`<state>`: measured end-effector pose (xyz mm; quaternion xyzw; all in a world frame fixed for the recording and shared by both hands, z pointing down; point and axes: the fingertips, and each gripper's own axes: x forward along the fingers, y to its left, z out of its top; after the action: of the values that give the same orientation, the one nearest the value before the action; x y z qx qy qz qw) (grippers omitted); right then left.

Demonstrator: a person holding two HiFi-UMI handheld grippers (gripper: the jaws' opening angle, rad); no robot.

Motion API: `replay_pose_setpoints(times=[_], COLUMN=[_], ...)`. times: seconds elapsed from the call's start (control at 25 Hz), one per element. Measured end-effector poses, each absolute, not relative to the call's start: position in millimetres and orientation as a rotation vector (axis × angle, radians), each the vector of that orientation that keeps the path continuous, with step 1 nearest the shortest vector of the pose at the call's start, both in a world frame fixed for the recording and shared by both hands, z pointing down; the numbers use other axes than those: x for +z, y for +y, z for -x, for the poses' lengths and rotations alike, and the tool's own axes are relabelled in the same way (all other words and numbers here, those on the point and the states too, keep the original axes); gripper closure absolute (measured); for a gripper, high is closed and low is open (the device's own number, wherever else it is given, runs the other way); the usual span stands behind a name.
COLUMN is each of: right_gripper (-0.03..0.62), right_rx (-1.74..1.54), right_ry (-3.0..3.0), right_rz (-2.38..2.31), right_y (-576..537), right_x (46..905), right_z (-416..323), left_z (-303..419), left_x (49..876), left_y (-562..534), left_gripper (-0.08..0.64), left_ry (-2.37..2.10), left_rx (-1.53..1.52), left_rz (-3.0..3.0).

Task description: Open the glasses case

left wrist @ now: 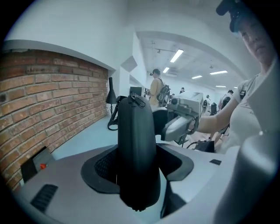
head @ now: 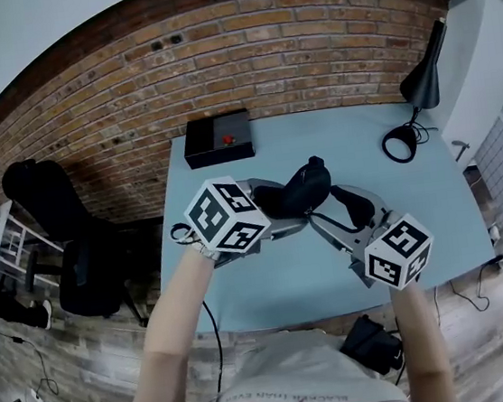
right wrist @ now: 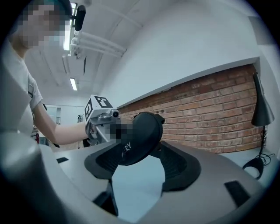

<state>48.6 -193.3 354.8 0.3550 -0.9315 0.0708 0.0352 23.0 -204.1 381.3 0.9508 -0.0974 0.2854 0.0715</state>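
The black glasses case [head: 300, 188] hangs above the light-blue table [head: 271, 284], between my two grippers. My left gripper [head: 278, 206] is shut on it: in the left gripper view the case [left wrist: 136, 144] stands upright and fills the gap between the jaws, with a zip pull at its top. My right gripper [head: 338, 205] is at the case's other end with its jaws wide. In the right gripper view the case [right wrist: 140, 135] leans between them, near the left pad [right wrist: 103, 162], with a gap to the right pad [right wrist: 179, 168]. The case looks closed.
A black box with a red button [head: 217, 139] sits at the table's far left edge. A black desk lamp [head: 420, 93] stands at the far right. A brick wall [head: 242, 51] runs behind the table. A black chair [head: 55, 229] stands left of it.
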Motion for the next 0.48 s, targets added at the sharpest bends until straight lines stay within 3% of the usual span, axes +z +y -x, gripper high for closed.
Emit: replay_pose_setpoints(times=[0.48], right_gripper=[0.318], right_rx=[0.616], right_ry=[-3.152], right_rz=[-0.751], right_y=[-170], right_x=[333], right_z=[-23], left_z=[-32], left_x=[360], left_y=[-155], left_gripper=[0.298], left_ry=[0.158], left_rx=[0.424], left_rz=[-2.843])
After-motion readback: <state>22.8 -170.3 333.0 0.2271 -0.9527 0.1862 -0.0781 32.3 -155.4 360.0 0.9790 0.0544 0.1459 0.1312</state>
